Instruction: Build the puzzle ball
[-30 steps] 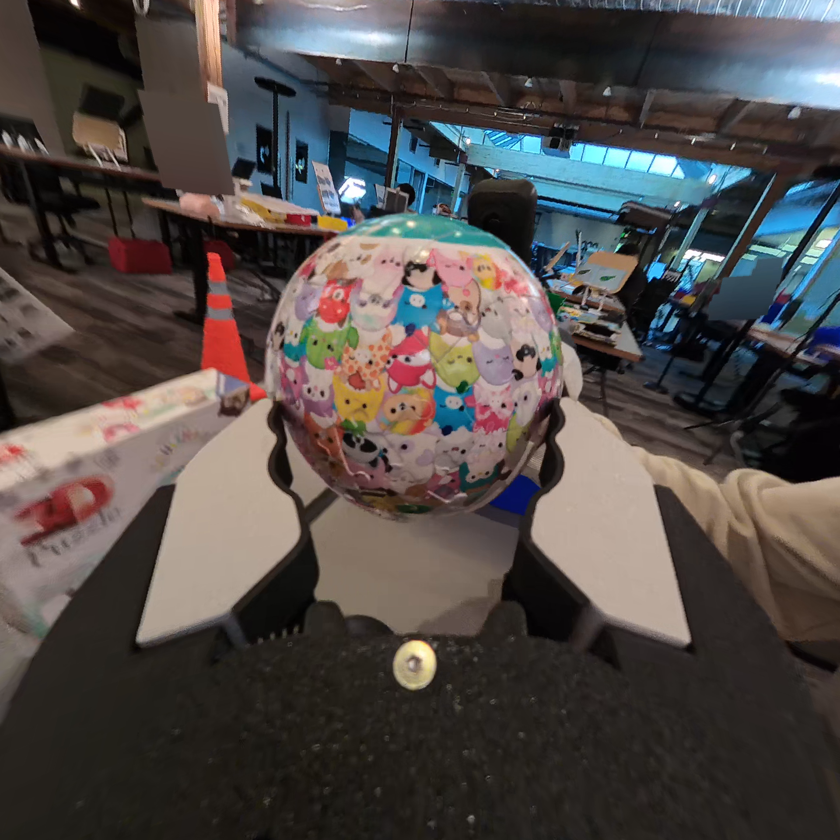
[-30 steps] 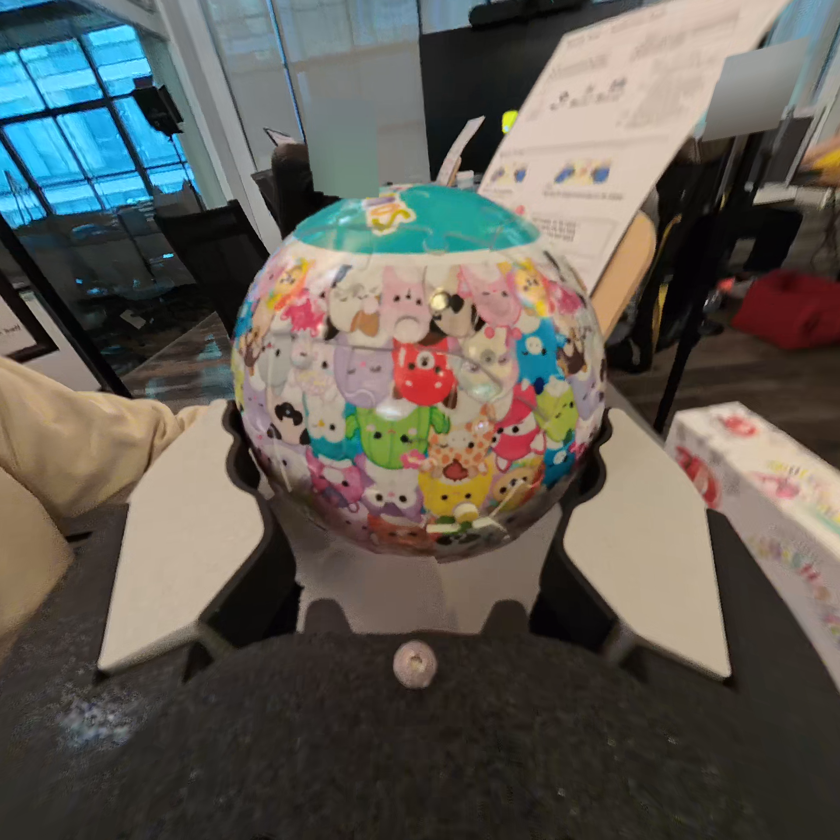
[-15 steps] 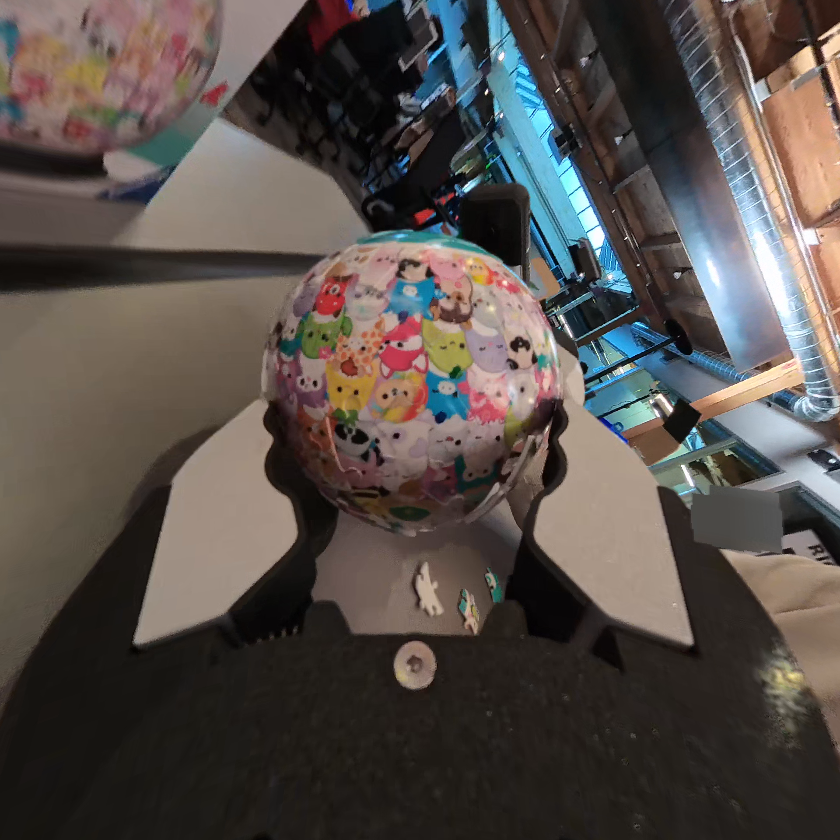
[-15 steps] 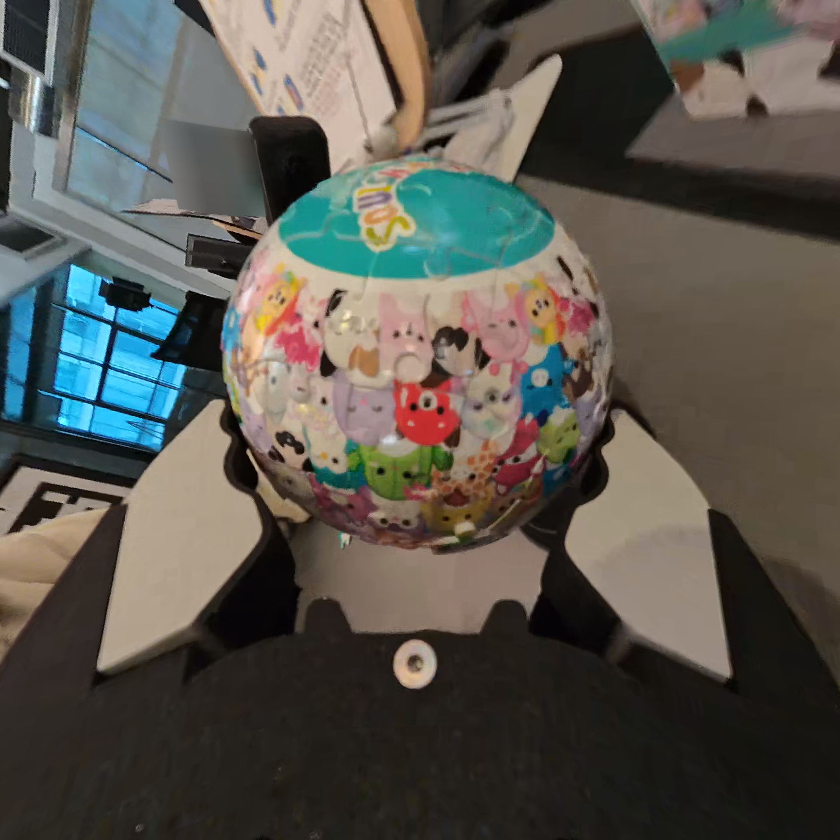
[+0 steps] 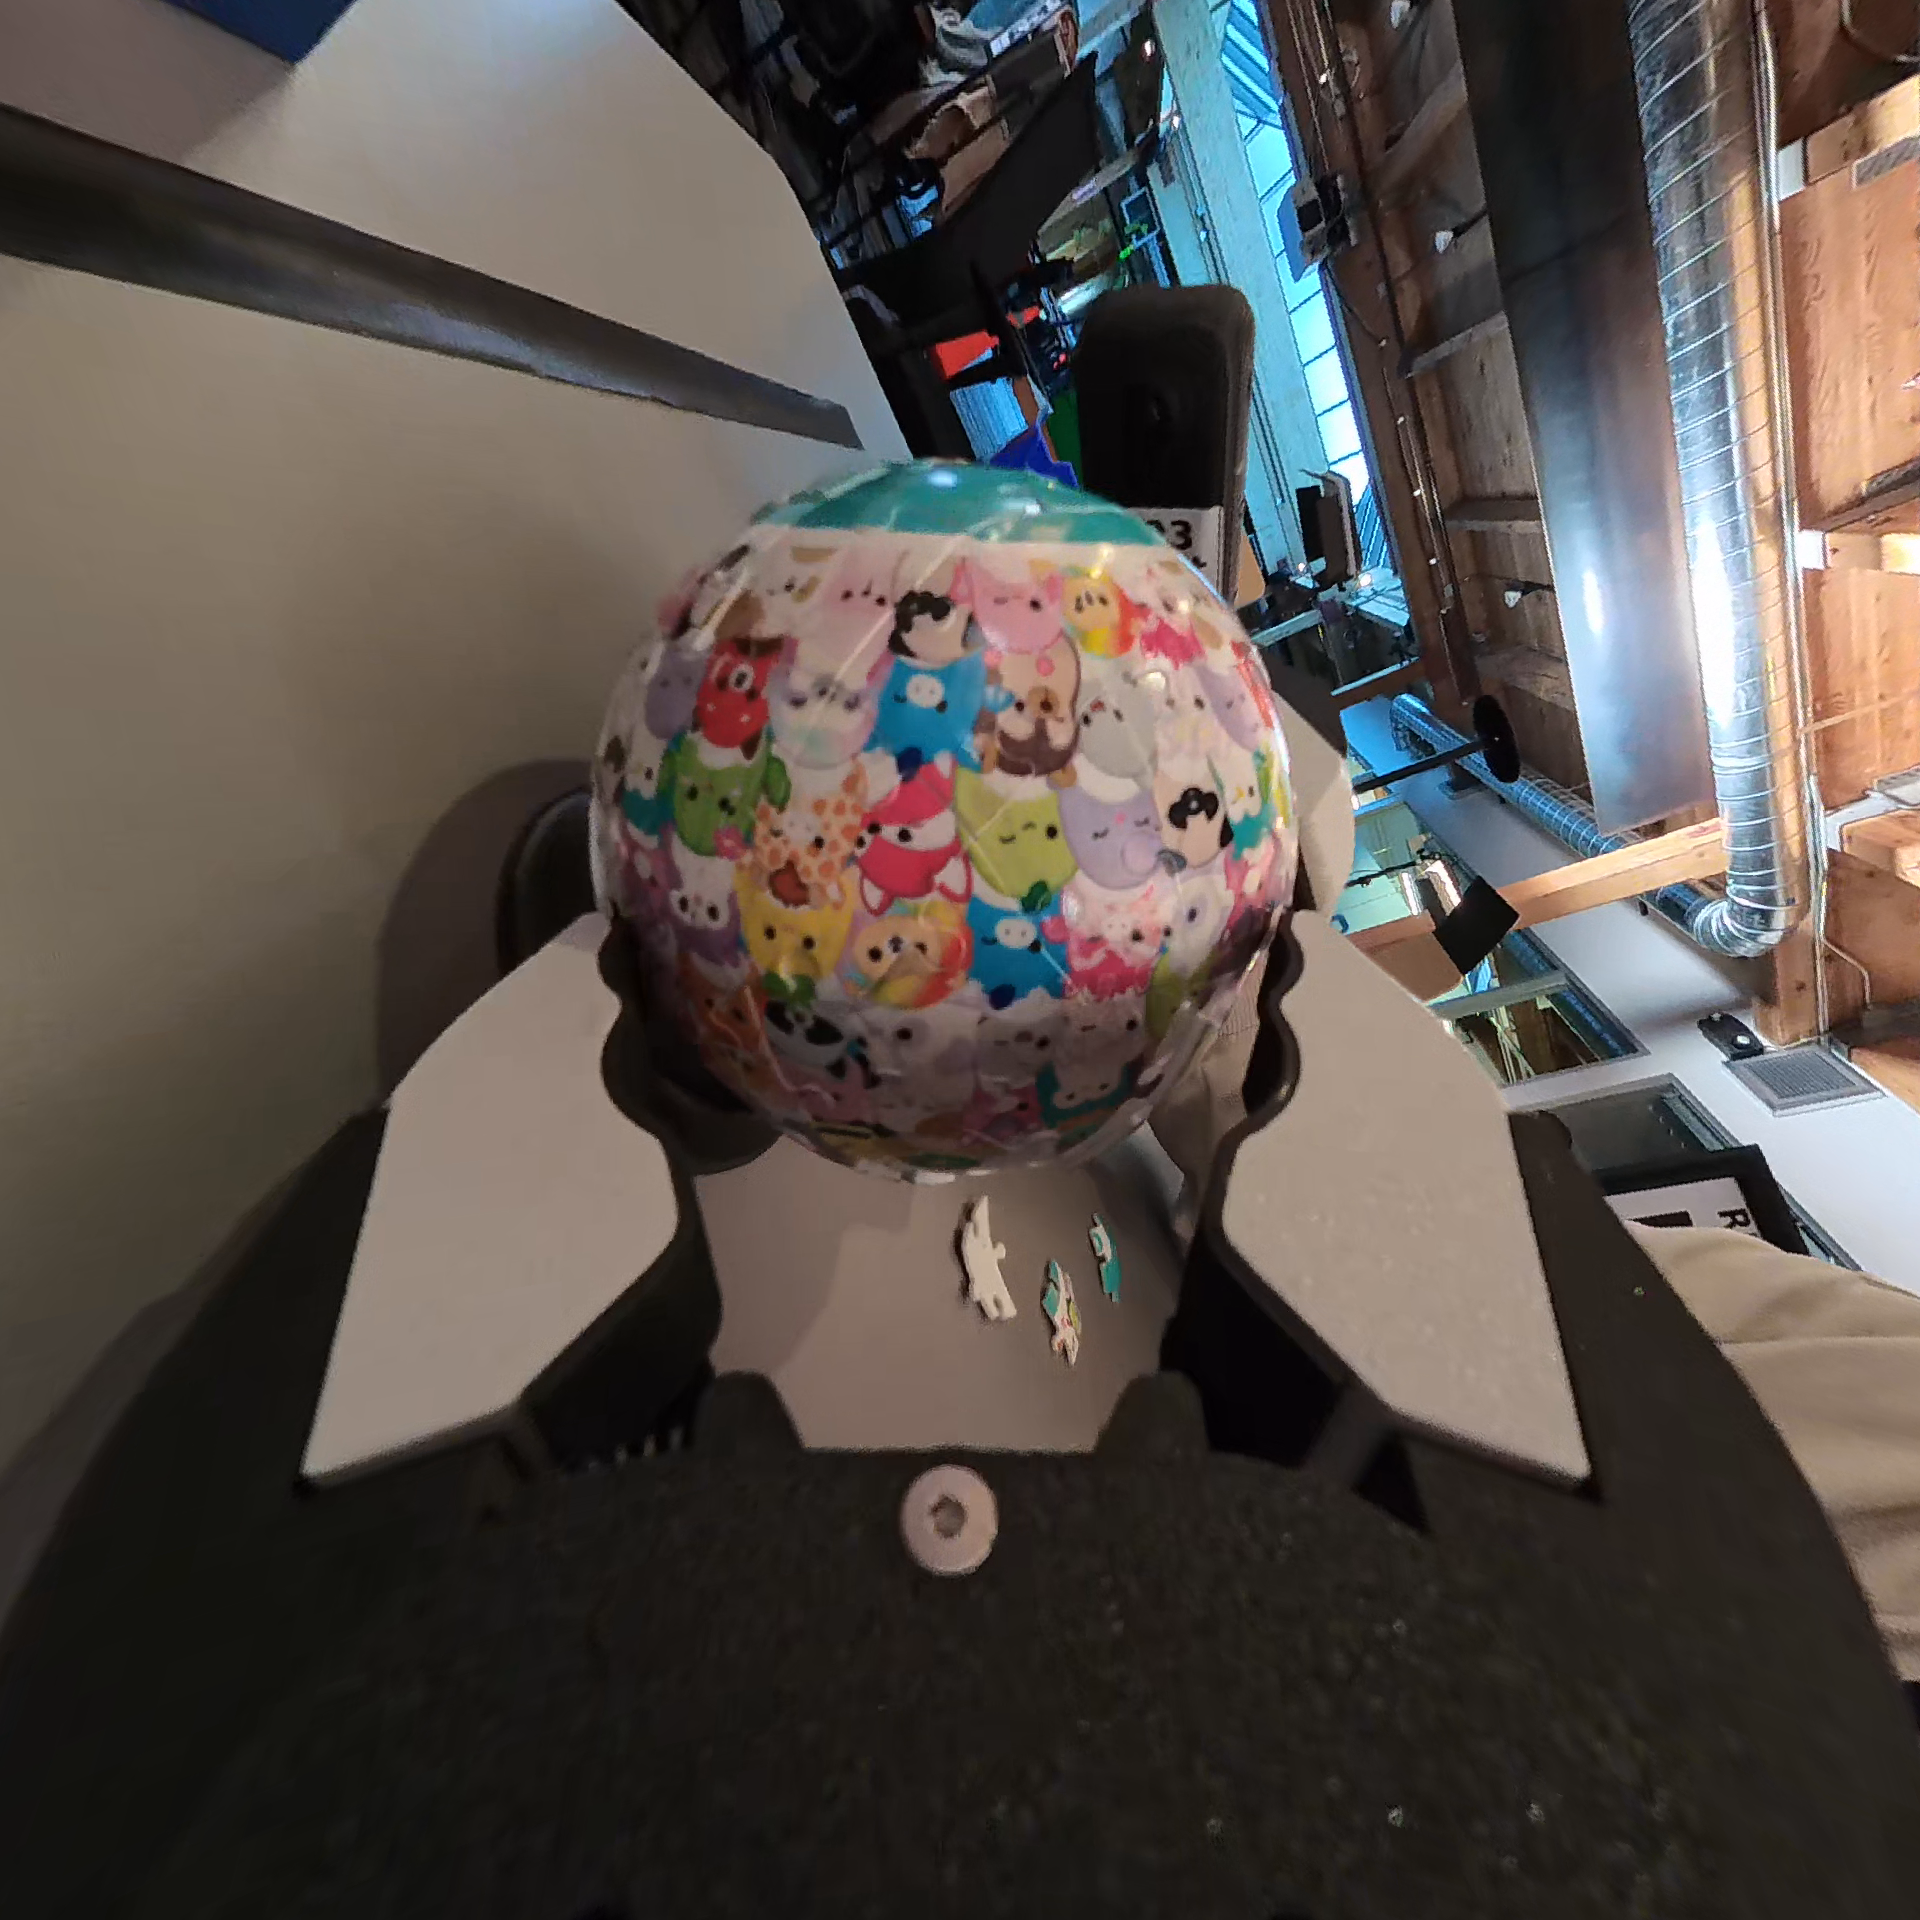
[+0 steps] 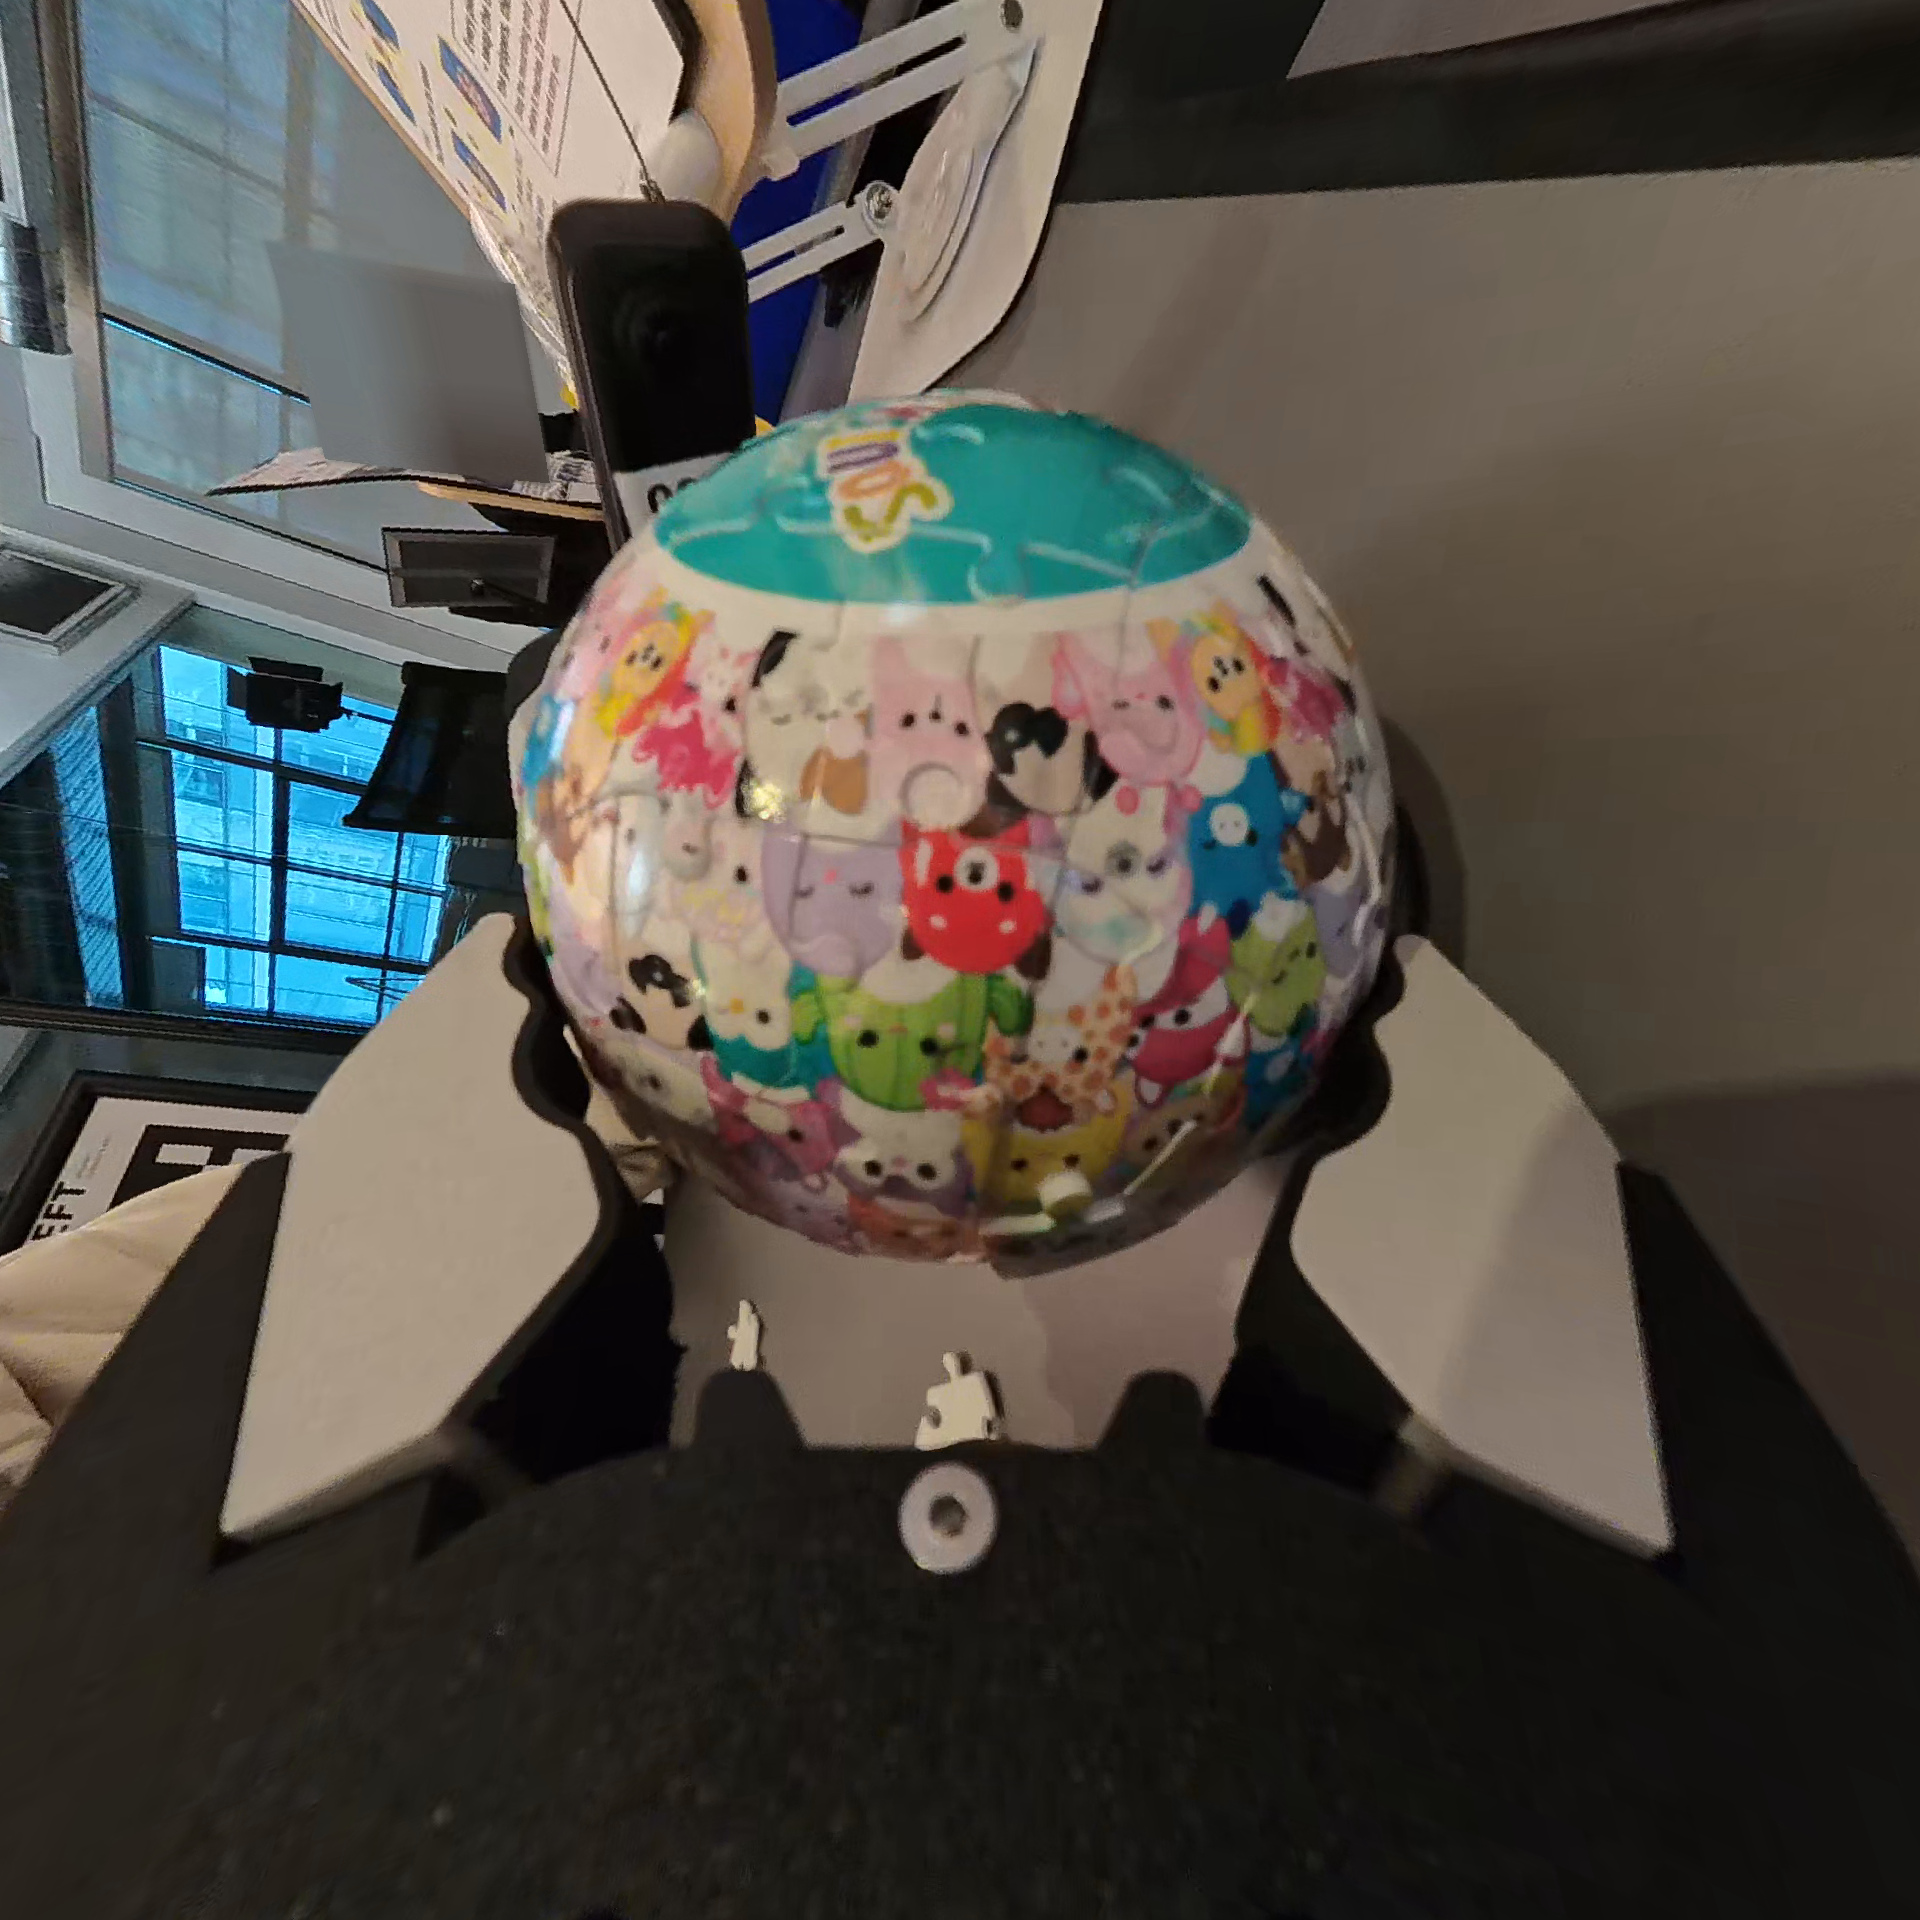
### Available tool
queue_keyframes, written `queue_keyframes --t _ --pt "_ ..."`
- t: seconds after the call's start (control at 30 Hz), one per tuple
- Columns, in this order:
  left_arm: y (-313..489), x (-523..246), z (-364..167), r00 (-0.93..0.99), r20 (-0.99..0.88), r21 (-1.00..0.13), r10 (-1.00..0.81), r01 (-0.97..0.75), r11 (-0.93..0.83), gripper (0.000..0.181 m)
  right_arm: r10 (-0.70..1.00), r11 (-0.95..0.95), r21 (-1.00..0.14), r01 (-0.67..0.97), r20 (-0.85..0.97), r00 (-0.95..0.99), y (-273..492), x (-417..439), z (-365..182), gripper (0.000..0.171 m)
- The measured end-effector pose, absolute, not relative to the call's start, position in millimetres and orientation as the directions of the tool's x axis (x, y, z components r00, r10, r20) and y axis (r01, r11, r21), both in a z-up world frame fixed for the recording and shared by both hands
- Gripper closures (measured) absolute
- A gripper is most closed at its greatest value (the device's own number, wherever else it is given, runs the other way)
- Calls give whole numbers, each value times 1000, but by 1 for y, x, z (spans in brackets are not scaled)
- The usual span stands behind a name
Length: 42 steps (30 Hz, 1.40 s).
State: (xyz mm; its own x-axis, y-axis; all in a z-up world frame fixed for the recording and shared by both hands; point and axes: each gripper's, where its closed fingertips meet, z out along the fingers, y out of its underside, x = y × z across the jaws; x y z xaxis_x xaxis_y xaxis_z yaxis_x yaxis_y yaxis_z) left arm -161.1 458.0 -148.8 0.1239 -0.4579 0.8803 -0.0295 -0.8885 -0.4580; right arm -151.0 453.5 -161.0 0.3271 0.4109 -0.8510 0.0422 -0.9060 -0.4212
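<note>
Both claws clamp the puzzle ball: left claw, right claw. Teal cap at 12 o'clock. Loose pieces at 6 o'clock, probably on the desk.

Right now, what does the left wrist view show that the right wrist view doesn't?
Only the left wrist view shows three loose pieces on the grey table under the puzzle ball, plus timber beams and a silver duct.

Only the right wrist view shows the ball's teal cap from above, two white pieces, a white poster and blue windows.

Both show the ball held between both grippers, left gripper, right gripper, and a cream sleeve.
</note>
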Motion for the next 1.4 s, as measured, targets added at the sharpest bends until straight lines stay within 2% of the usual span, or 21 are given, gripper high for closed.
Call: queue_keyframes --t 0.3,0.43,0.53,0.6,0.67,0.8,0.9,0.97,1.13,1.4 --pt "467 -180 -136 112 875 -476 -471 15 -880 76 491 -861 -505 63 -791 365 438 -142 -157 34" --pt "467 -195 -124 142 851 -515 -506 34 -857 82 584 -783 -616 86 -681 443 425 -120 -145 36" --pt "464 -202 -124 226 750 -631 -621 -36 -775 82 740 -620 -764 181 -491 461 412 -113 -137 56" --pt "460 -203 -140 291 620 -723 -728 -148 -675 75 830 -467 -828 311 -288 479 415 -108 -149 53" --pt "453 -203 -159 301 482 -784 -823 -271 -558 77 896 -291 -863 414 -95 433 420 -106 -164 53" --pt "452 -218 -201 329 159 -770 -931 -549 -325 75 908 -129 -738 663 180 378 437 -95 -202 59" --pt "454 -216 -213 296 69 -720 -953 -646 -253 82 874 -80 -665 743 311 372 458 -94 -215 63" --pt "455 -207 -217 265 59 -699 -963 -677 -229 83 893 -105 -675 730 260 368 464 -104 -216 73" --pt "444 -192 -211 184 112 -698 -976 -685 -209 105 937 -158 -641 751 143 319 455 -116 -221 72" --pt "424 -184 -206 163 176 -692 -971 -681 -240 95 933 -307 -674 672 -76 351 430 -120 -205 67"
